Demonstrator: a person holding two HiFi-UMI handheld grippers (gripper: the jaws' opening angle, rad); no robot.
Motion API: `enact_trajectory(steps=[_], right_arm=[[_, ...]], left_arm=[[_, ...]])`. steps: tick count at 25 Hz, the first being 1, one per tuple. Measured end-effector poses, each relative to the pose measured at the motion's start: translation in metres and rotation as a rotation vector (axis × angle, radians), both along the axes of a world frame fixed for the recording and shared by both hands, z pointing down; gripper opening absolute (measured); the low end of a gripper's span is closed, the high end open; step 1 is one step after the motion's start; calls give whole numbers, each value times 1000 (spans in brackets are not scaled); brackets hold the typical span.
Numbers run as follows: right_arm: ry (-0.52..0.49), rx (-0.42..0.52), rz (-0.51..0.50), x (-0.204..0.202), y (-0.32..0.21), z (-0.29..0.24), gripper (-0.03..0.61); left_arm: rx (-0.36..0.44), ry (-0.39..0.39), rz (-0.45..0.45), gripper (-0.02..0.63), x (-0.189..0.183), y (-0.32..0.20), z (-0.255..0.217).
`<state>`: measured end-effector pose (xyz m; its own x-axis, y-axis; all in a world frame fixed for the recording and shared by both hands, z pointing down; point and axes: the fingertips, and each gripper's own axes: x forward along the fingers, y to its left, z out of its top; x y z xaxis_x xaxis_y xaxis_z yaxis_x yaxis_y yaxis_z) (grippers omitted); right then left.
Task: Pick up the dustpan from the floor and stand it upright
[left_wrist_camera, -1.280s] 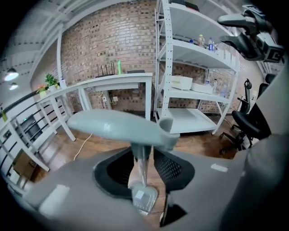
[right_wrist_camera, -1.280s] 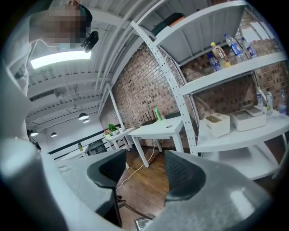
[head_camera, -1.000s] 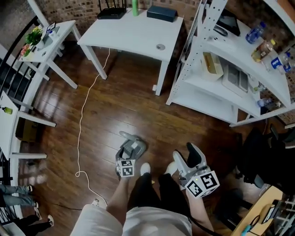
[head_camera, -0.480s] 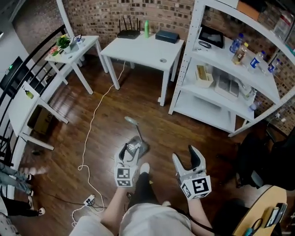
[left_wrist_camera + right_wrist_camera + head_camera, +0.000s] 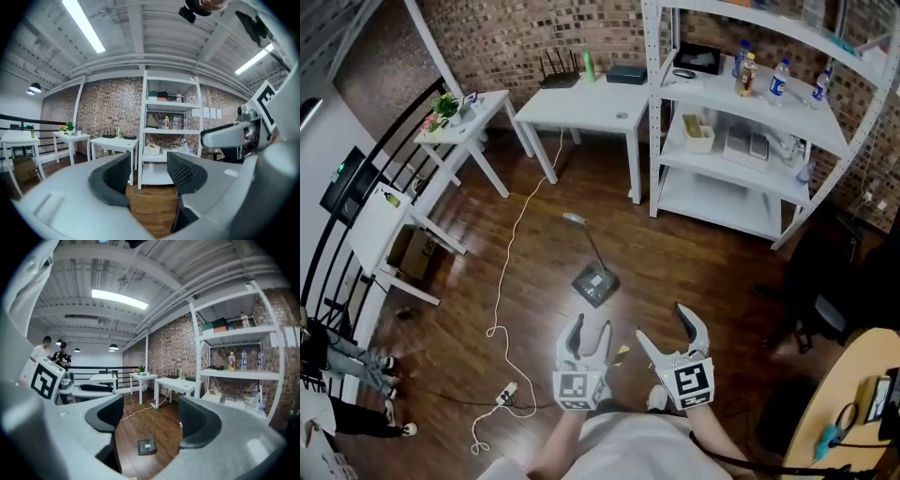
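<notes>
The dustpan [image 5: 594, 283] stands on the dark wooden floor with its thin handle [image 5: 581, 234] pointing up, and nothing touches it. In the right gripper view the dustpan [image 5: 146, 446] shows on the floor beyond the jaws. My left gripper [image 5: 589, 334] hangs open and empty a little nearer to me than the pan. My right gripper [image 5: 665, 325] is beside it on the right; its jaws are opening with nothing between them. In the left gripper view my left gripper [image 5: 149, 174] points roughly level at the shelf rack. The right gripper [image 5: 150, 422] also looks across the room.
A white table [image 5: 591, 101] and a white shelf rack [image 5: 741, 141] with bottles stand at the far wall. A white cable [image 5: 512, 246] runs over the floor to a power strip [image 5: 505, 395]. A black chair [image 5: 825, 295] is at the right; a person's legs [image 5: 342, 361] at the left.
Both grippers have risen and drawn back from the dustpan, which the left one was down at before. The pan now stands free. The head view has risen and shows more of the room.
</notes>
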<state>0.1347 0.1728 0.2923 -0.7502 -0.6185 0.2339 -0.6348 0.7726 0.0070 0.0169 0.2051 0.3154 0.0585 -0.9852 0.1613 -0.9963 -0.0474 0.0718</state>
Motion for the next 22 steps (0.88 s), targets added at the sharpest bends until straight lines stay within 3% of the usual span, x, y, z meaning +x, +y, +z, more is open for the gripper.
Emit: enact_trajectory(steps=[3, 5, 7, 15, 22], right_arm=[[-10, 29, 35, 8, 4, -16, 338], [-36, 50, 70, 11, -4, -29, 339], [-47, 80, 75, 8, -3, -42, 339], [-87, 130, -14, -55, 22, -59, 339], [-89, 177, -19, -67, 20, -79, 339]], left_arm=[[76, -45, 28, 265, -3, 10, -35], [72, -96, 61, 275, -4, 5, -43], [55, -108, 69, 341, -5, 8, -46], [152, 2, -97, 337, -64, 51, -69], [234, -68, -130, 337, -80, 55, -104]])
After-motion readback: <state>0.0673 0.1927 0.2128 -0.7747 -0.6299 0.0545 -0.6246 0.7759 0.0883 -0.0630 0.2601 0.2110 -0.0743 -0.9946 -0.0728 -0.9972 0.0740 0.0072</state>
